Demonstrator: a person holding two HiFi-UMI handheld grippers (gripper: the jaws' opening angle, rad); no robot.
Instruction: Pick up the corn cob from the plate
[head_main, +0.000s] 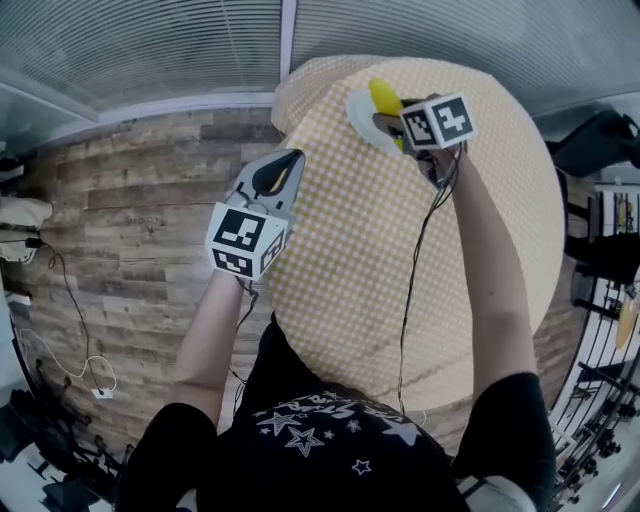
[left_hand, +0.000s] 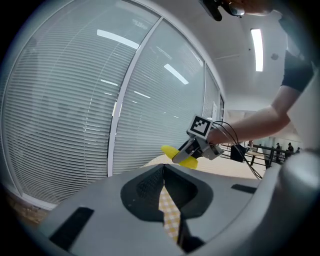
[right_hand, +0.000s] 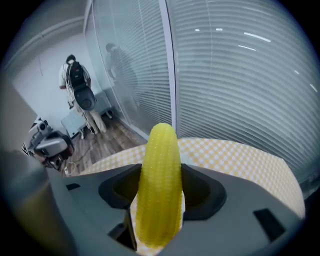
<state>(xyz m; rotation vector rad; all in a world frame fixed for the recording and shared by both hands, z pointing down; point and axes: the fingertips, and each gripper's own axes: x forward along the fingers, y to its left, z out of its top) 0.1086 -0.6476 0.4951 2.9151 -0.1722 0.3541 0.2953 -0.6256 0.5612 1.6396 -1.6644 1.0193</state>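
A yellow corn cob (right_hand: 159, 185) stands up between my right gripper's (right_hand: 159, 210) jaws, which press on both its sides. In the head view the corn cob (head_main: 383, 96) sticks out past the right gripper (head_main: 392, 125) above the white plate (head_main: 358, 112) at the far side of the table. The left gripper view shows the corn cob (left_hand: 176, 153) held off the table by the right gripper (left_hand: 192, 150). My left gripper (head_main: 285, 165) hovers by the table's left edge, jaws together with nothing between them; only a thin slit shows through the left gripper (left_hand: 170, 205).
The round table (head_main: 360, 250) has a yellow checked cloth. Wooden floor with cables (head_main: 70, 320) lies to the left. Glass walls with blinds (head_main: 150, 50) stand behind the table. A black chair (head_main: 600, 140) and railings are at the right. A person (right_hand: 75, 82) stands far off.
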